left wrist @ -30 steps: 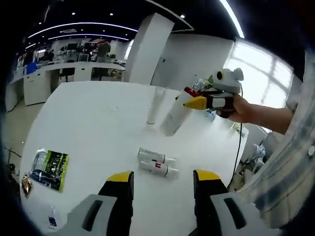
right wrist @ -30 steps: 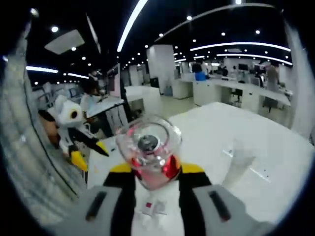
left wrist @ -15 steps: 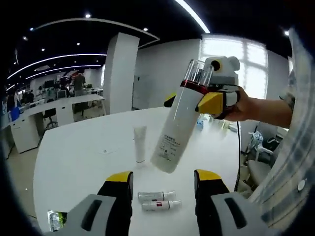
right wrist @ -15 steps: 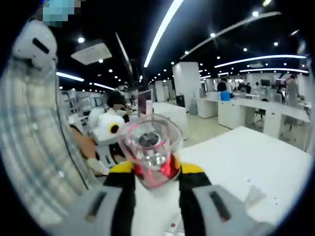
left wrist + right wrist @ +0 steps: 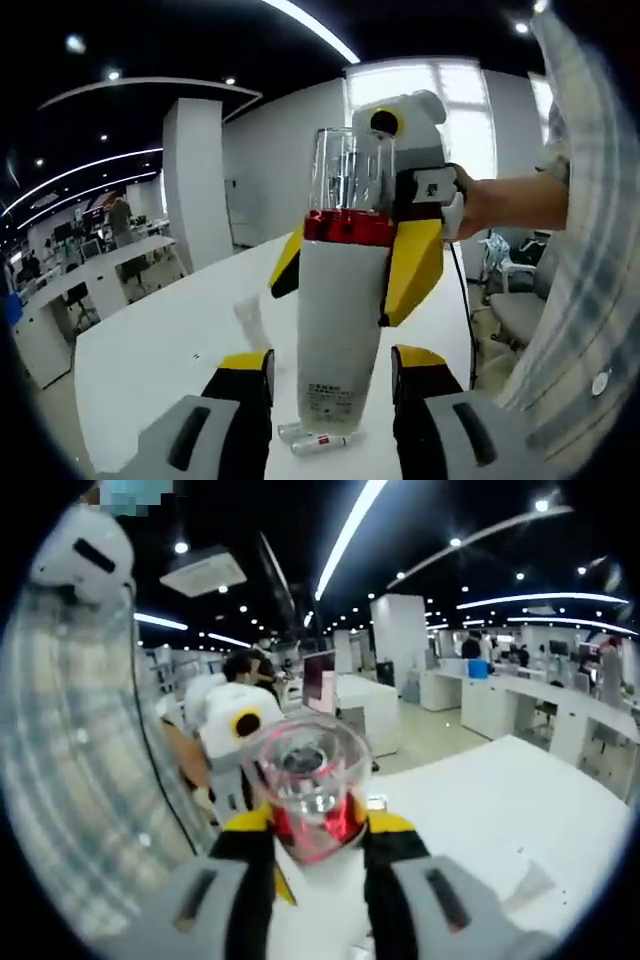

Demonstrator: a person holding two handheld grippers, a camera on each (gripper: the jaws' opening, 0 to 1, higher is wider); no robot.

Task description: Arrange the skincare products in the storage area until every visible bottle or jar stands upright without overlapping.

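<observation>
The right gripper [image 5: 345,265] squeezes a tall white bottle [image 5: 338,340] just under its clear cap [image 5: 347,170], holding it upright above the white table [image 5: 150,340]. The left gripper [image 5: 325,385] is open below it, jaws on either side of the bottle's bottom. Two small tubes [image 5: 315,440] lie flat on the table.

The right gripper [image 5: 310,830] is closed on a white bottle [image 5: 312,910], its yellow-tipped jaws clamped at the red collar just under the clear cap [image 5: 303,770], which points toward the camera. Beyond the bottle and to the gripper's left is the other gripper [image 5: 240,745], white with a yellow ring. To the right, past the jaws, lies the white bench [image 5: 500,820].
</observation>
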